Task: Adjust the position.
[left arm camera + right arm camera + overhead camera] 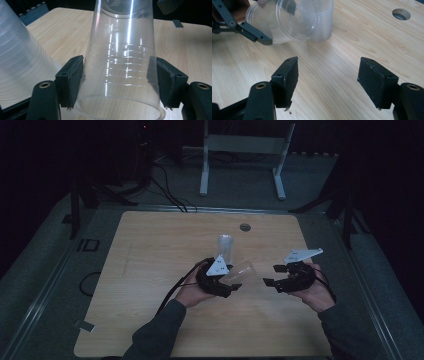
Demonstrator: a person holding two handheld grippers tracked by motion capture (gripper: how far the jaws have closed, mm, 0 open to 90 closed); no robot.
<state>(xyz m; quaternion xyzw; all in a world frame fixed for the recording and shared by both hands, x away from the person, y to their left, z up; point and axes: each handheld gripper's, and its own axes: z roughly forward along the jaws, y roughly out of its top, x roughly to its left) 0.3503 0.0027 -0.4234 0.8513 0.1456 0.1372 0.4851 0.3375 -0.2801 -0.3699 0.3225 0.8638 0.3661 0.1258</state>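
Left tongs [235,284] pinching a clear plastic cup [241,272] tilted above mid-bench [150,250], cup stack [225,248] just beyond it, right tongs [272,275] spread, empty, near the cup's right.

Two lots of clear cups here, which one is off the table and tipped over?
The single clear cup clamped in the left tongs, tilted with its base toward the right tongs. The other lot, the stack of cups, stands mouth-down on the table behind it.
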